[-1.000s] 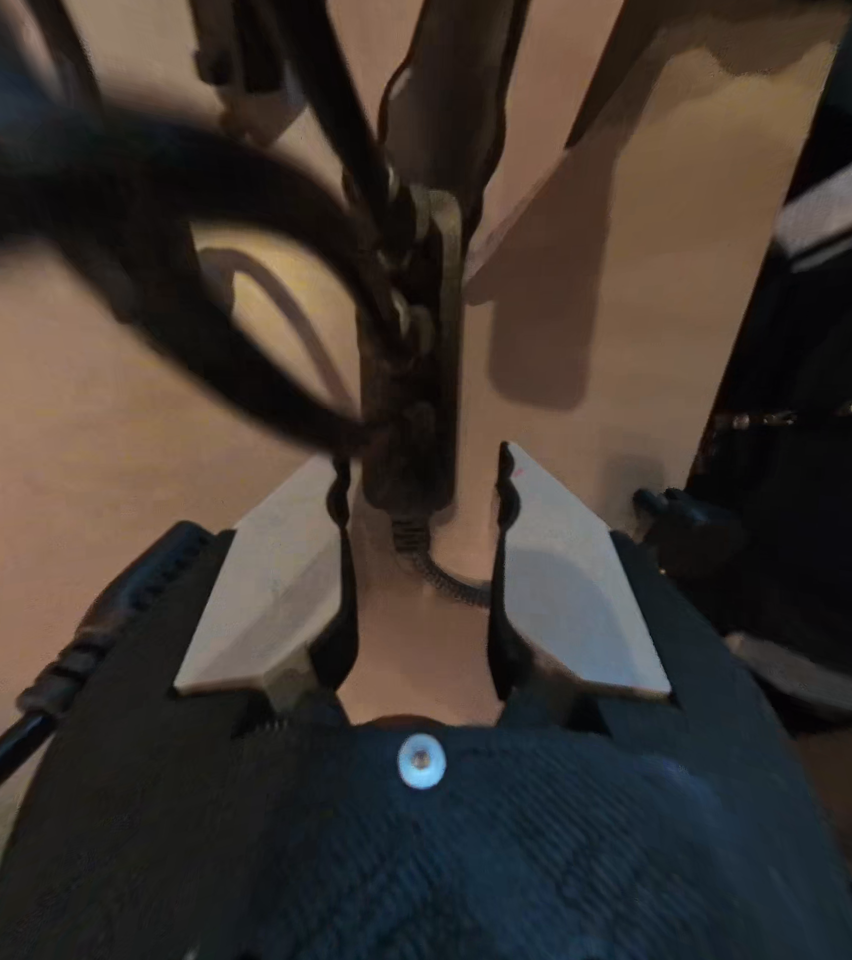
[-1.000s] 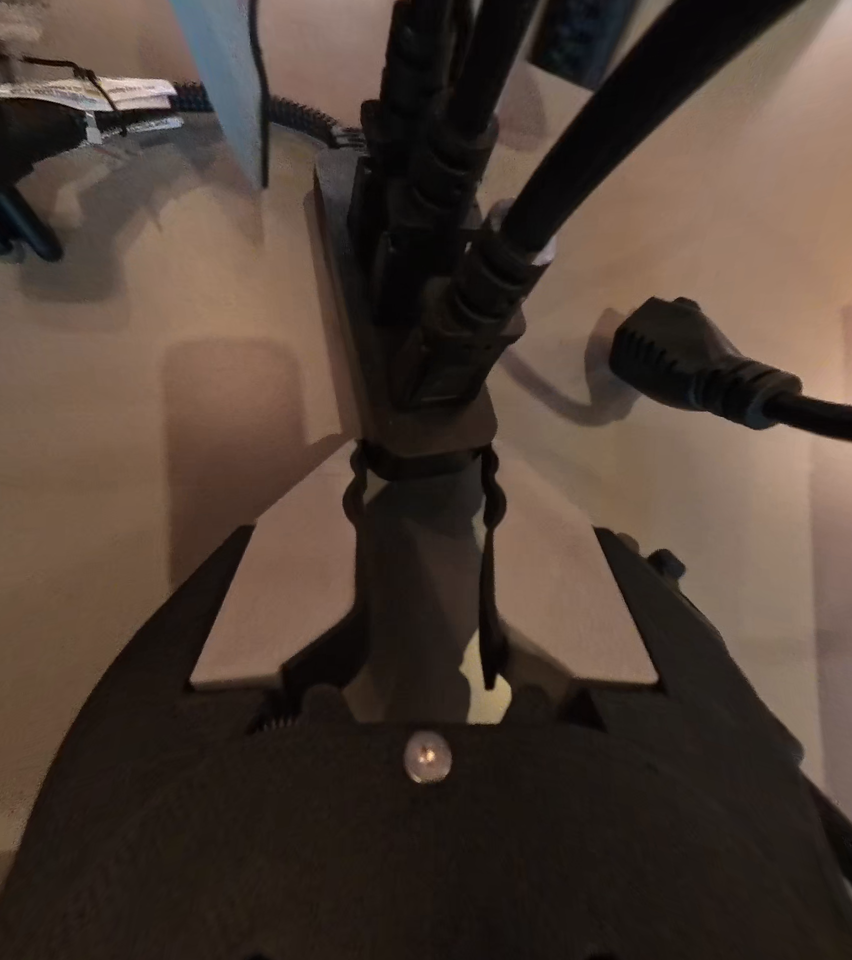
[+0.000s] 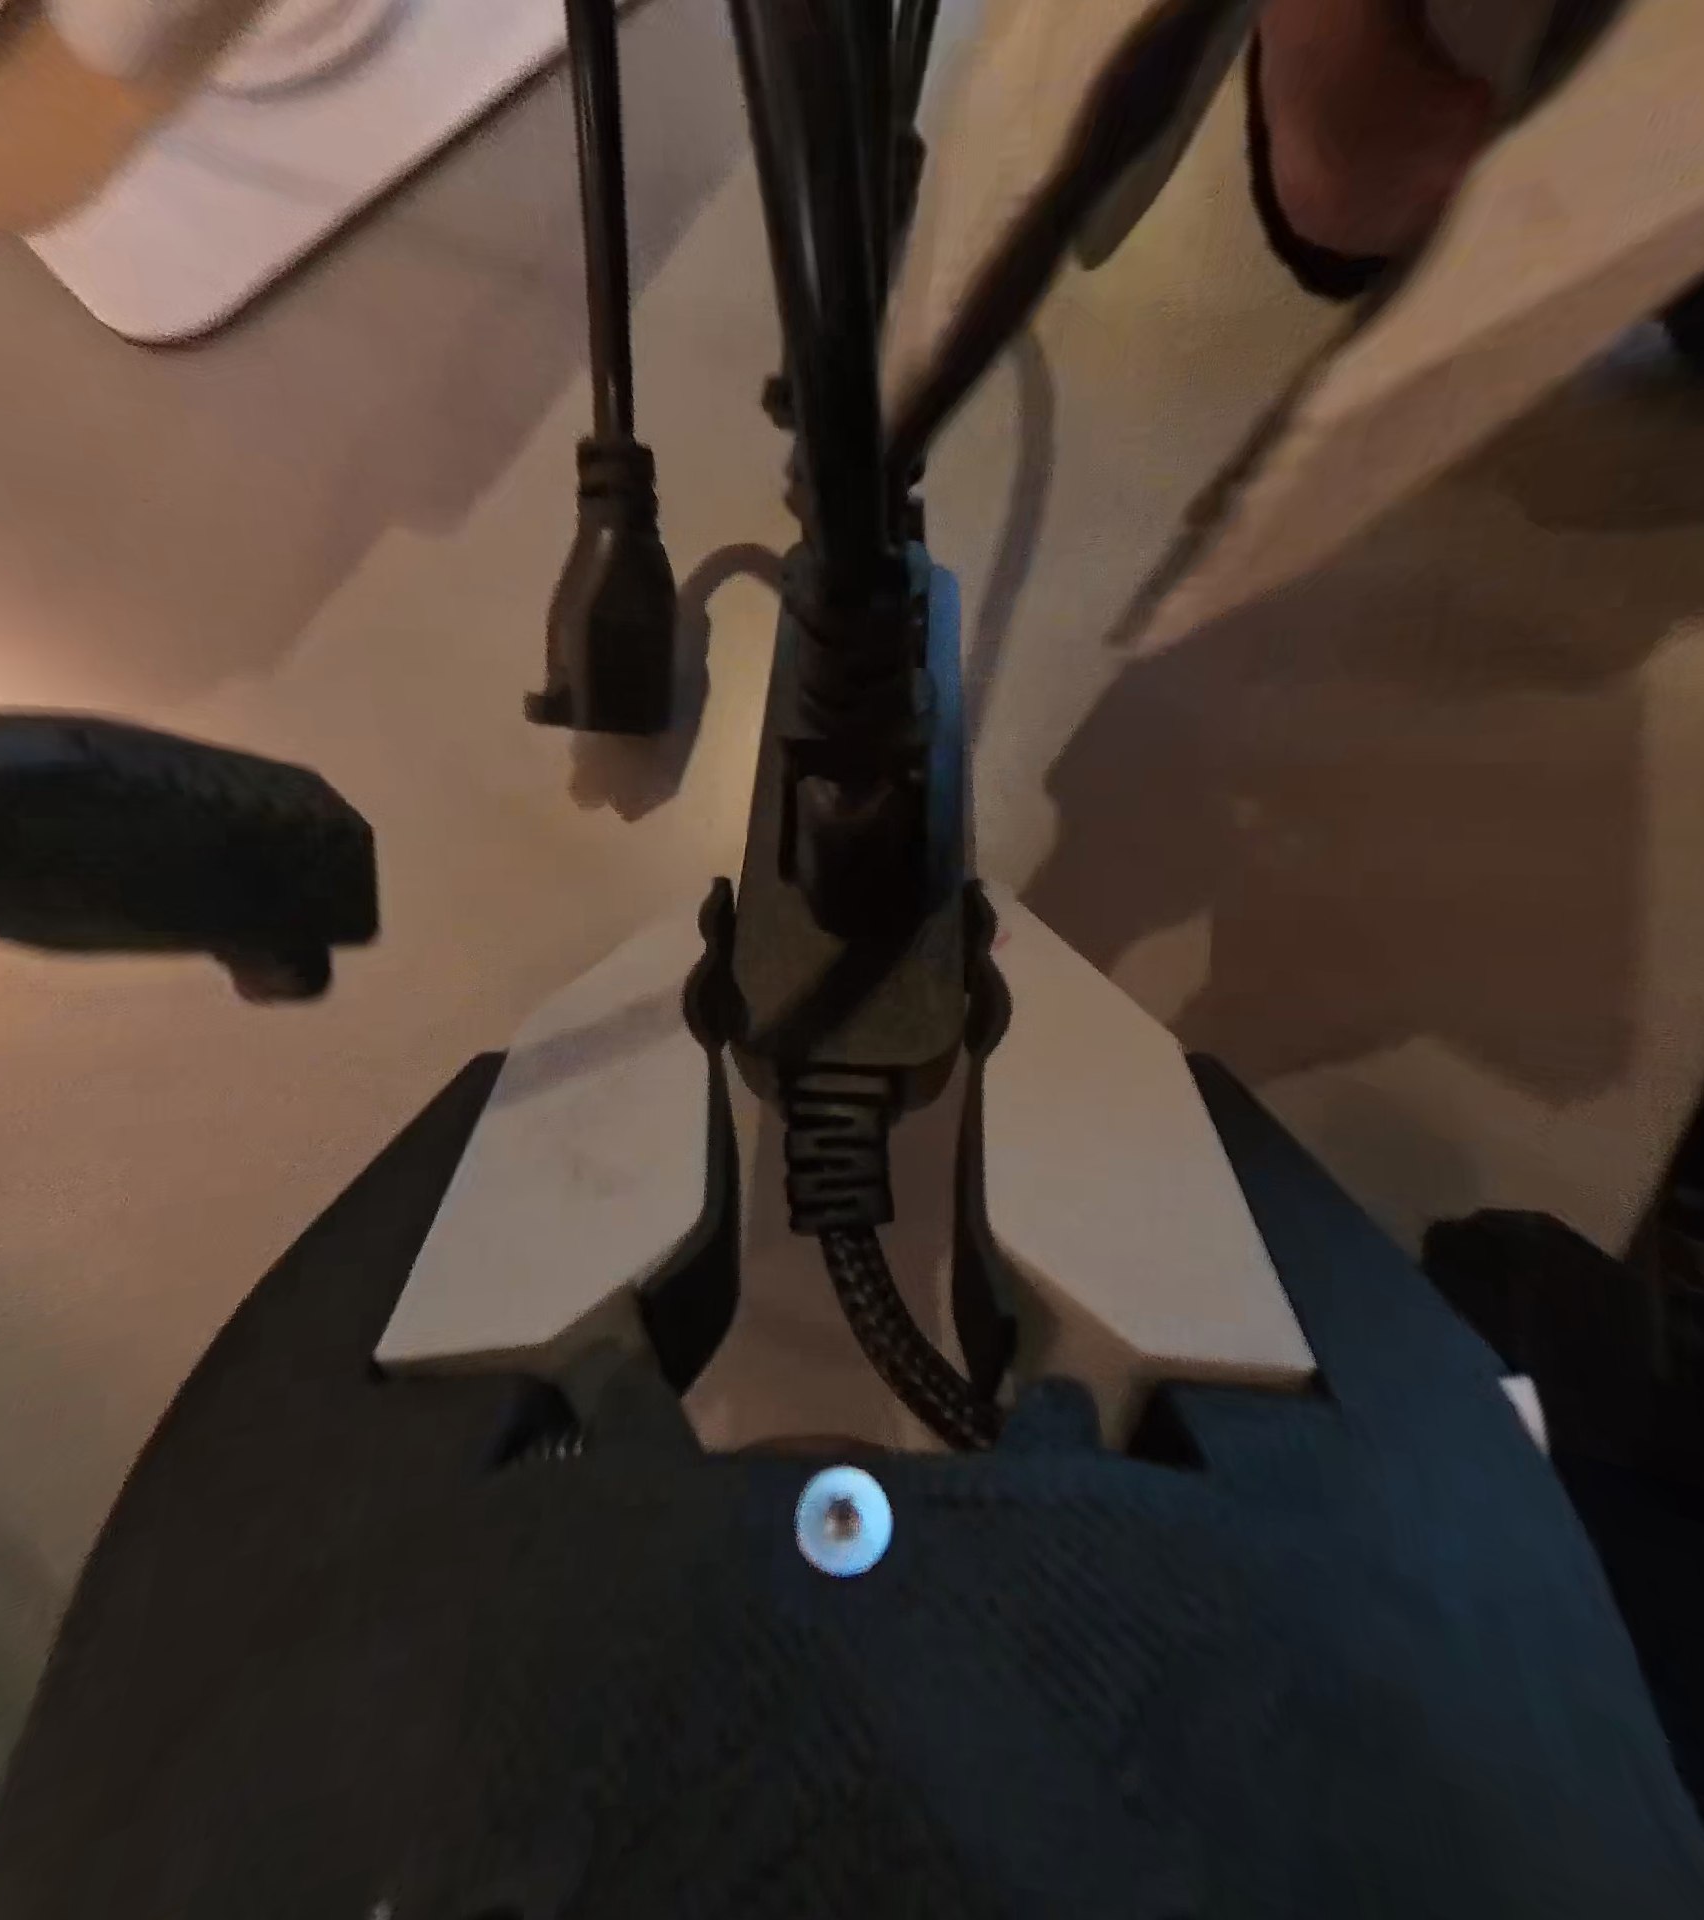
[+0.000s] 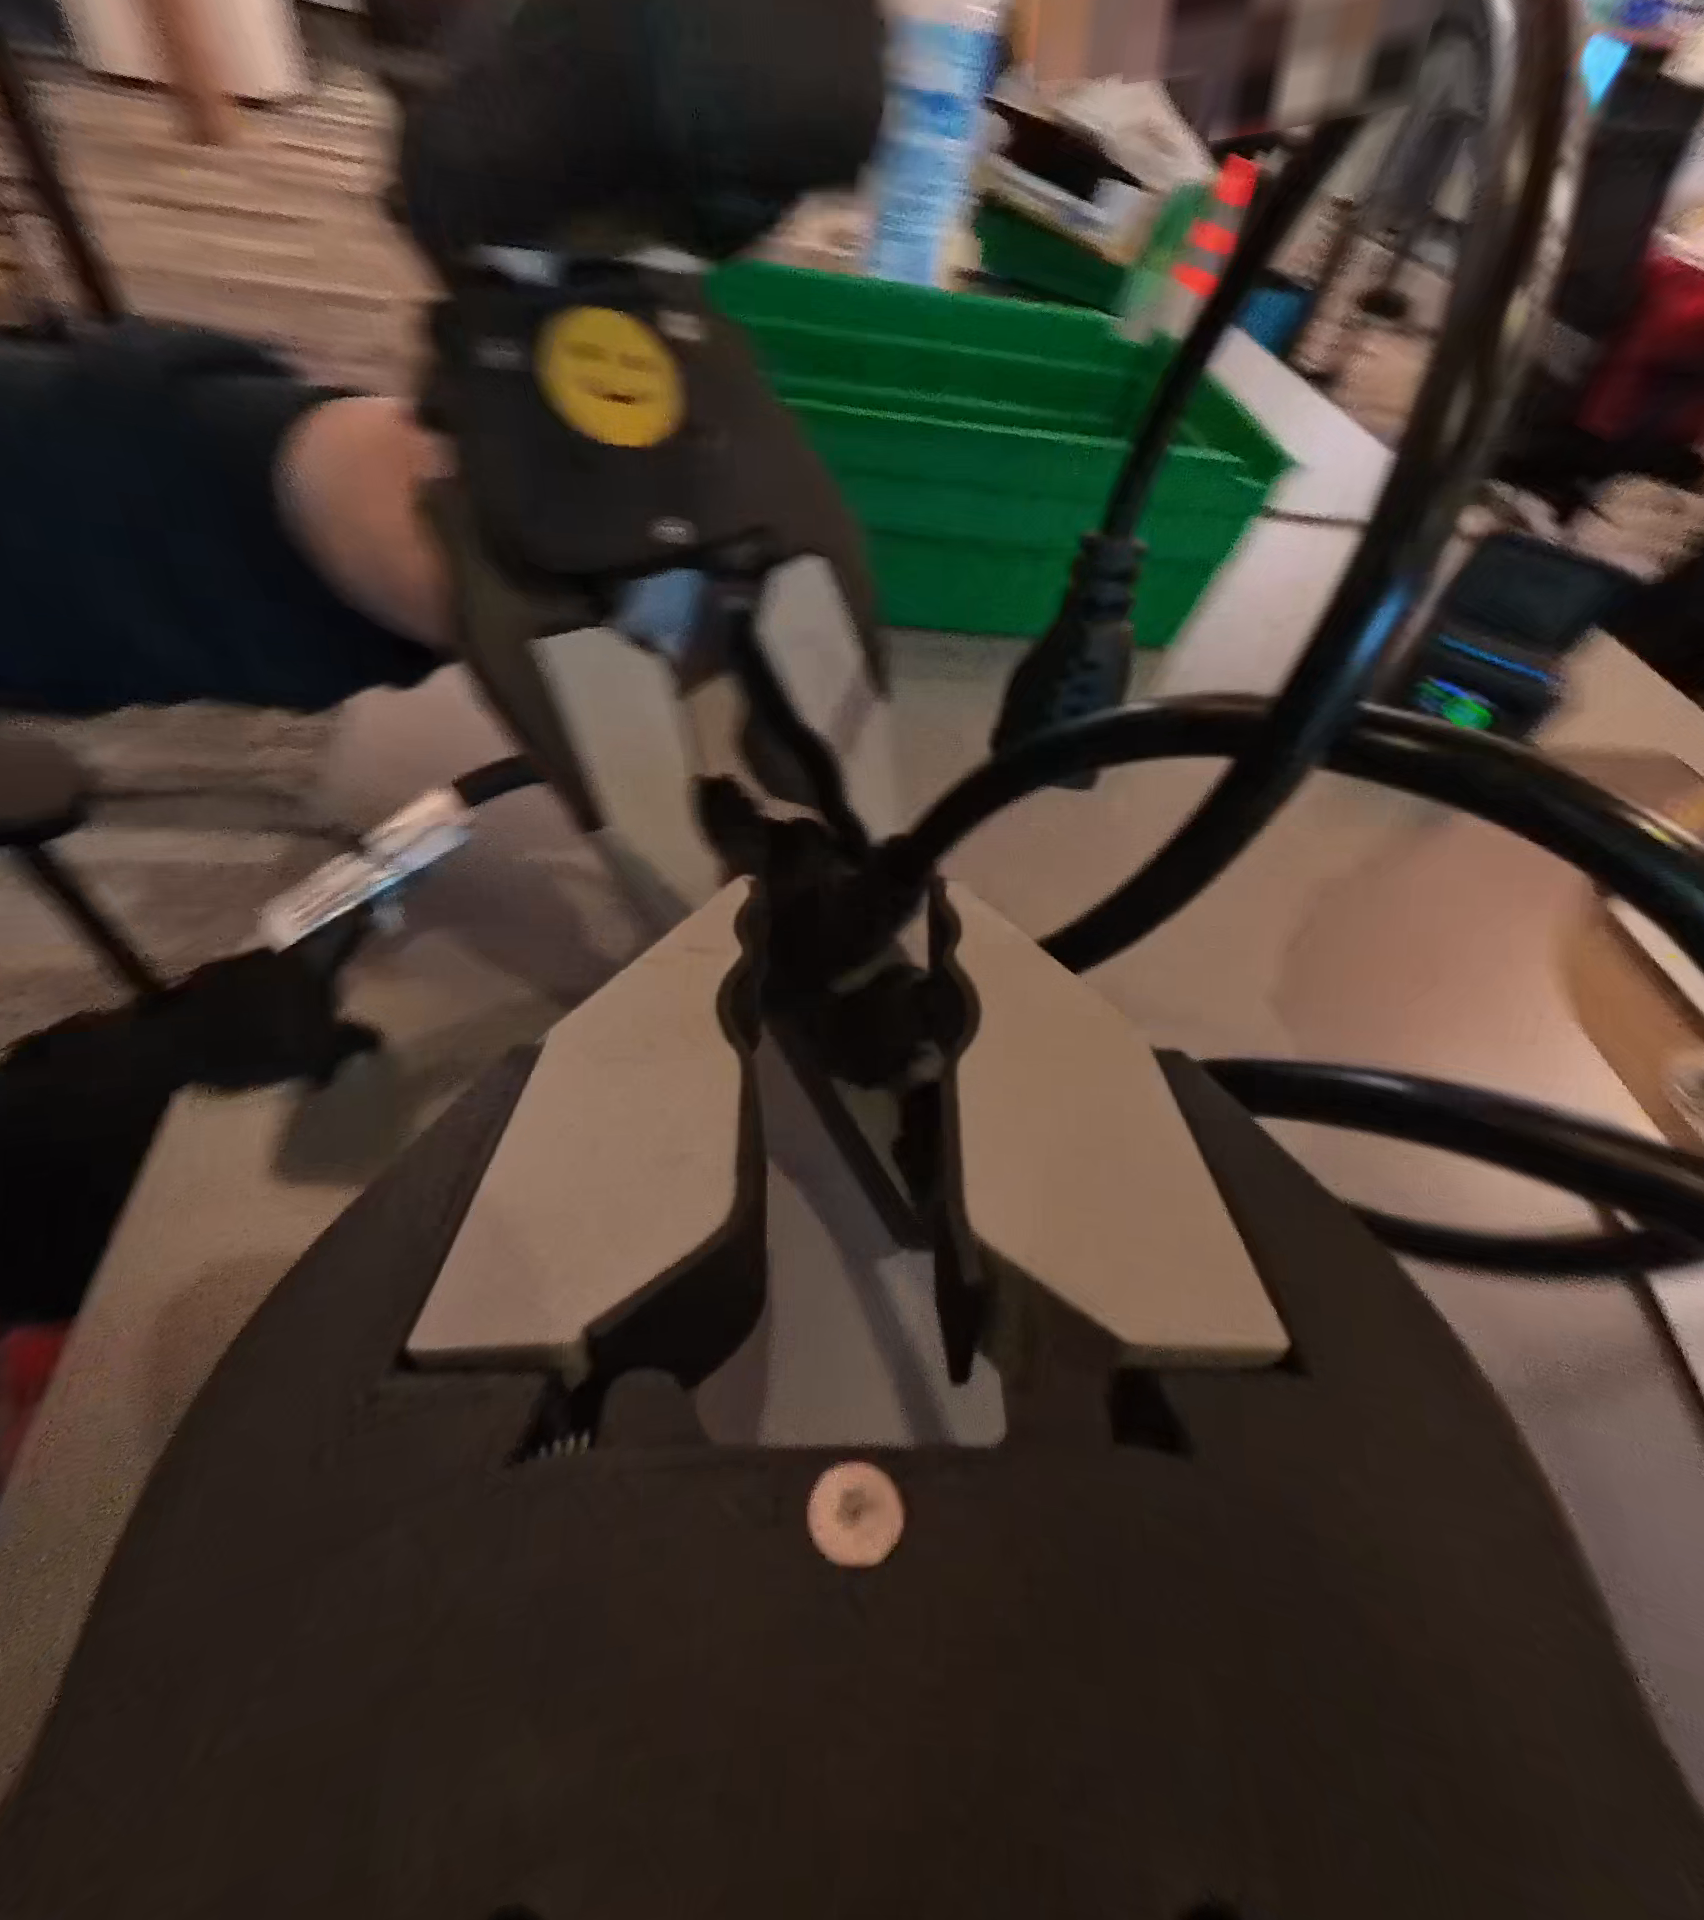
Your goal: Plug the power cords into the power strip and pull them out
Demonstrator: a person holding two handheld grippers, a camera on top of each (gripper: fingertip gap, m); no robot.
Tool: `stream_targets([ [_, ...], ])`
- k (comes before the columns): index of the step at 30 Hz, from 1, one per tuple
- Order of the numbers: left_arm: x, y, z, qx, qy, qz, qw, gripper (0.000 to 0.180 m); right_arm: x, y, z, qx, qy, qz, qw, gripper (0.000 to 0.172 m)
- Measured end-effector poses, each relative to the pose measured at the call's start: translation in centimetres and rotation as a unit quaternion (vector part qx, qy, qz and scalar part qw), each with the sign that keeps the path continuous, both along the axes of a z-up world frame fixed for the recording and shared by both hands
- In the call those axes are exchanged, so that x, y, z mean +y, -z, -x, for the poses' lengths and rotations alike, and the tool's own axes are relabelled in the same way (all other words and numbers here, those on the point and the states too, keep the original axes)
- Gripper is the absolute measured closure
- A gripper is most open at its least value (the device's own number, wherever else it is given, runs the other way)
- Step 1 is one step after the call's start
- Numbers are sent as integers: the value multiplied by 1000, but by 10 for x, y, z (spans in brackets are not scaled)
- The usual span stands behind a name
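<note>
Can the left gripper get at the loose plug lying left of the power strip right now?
Probably not yet: the left gripper is clamped on the power strip. The loose plug lies bare on the table, so the path looks free once it lets go.

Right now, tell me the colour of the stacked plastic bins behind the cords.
Green stacked plastic bins; clearest in the right wrist view.

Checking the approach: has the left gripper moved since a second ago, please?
Yes: the left gripper moved forward; the power strip's end, formerly ahead of its jaws, now sits between them.
</note>
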State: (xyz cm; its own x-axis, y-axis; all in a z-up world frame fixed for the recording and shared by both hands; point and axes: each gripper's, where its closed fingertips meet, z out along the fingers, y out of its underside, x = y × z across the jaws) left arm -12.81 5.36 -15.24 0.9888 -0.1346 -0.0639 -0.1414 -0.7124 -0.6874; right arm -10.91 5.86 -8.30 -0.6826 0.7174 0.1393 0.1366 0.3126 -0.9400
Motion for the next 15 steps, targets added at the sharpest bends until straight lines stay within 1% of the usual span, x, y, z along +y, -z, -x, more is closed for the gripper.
stream_targets([
  [1, 6, -3, 0, 8, -10, -17, 1000, 139, 8, 2, 6, -6, 30, 3, 1000, 146],
  [3, 17, -7, -3, 12, -25, -51, 998, 139, 13, 5, 10, -25, 49, 21, 998, 141],
  [6, 28, -8, -3, 38, -46, -78, 995, 139, 23, 10, 18, -40, 86, 44, 995, 144],
  [7, 31, -8, -3, 43, -51, -82, 994, 139, 26, 11, 20, -48, 96, 56, 993, 145],
  [10, 35, -5, -2, 66, -61, -85, 992, 140, 34, 17, 24, -71, 117, 91, 986, 158],
  [13, 38, -2, -1, 91, -67, -86, 990, 139, 37, 19, 25, -91, 119, 127, 980, 159],
  [15, 40, -3, -2, 88, -69, -90, 990, 140, 39, 18, 24, -108, 122, 147, 976, 159],
])
